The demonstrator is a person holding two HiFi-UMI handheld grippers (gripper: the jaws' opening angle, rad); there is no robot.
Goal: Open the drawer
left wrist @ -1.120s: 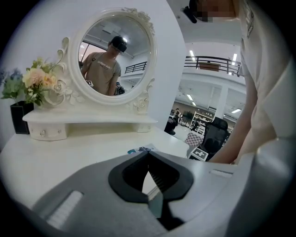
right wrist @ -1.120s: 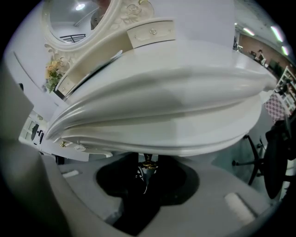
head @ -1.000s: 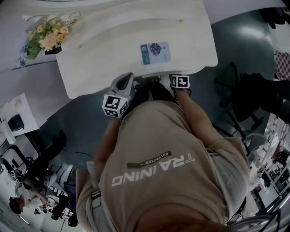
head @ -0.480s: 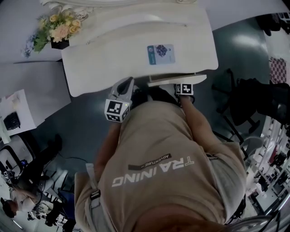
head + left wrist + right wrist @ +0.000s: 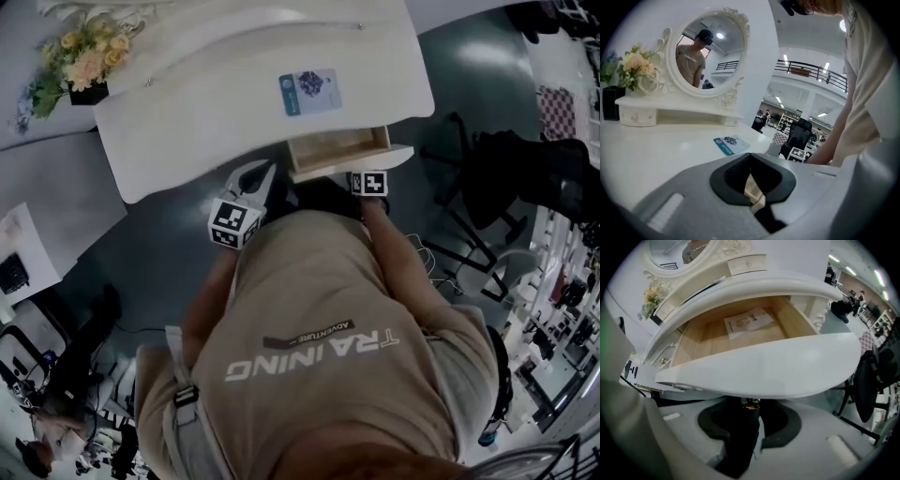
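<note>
Drawer (image 5: 339, 150) open, sticking out from under front edge of white dressing table (image 5: 216, 112), toward person. Long axis runs along that edge; wooden inside faces up, booklet (image 5: 749, 322) lying in it. Right gripper (image 5: 750, 408) clamped on brass knob (image 5: 751, 403) below white drawer front. Left gripper (image 5: 751, 159) closed, empty, beside tabletop. Oval mirror (image 5: 710, 51), flowers (image 5: 70, 66), card (image 5: 309, 92) on table. Dark grey floor (image 5: 169, 244), office chair (image 5: 497, 178) at right.

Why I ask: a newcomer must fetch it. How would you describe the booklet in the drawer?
The white dressing table has one drawer pulled out under its top. The booklet lies flat on the wooden floor inside, unlike the blue-printed card on the tabletop.
</note>
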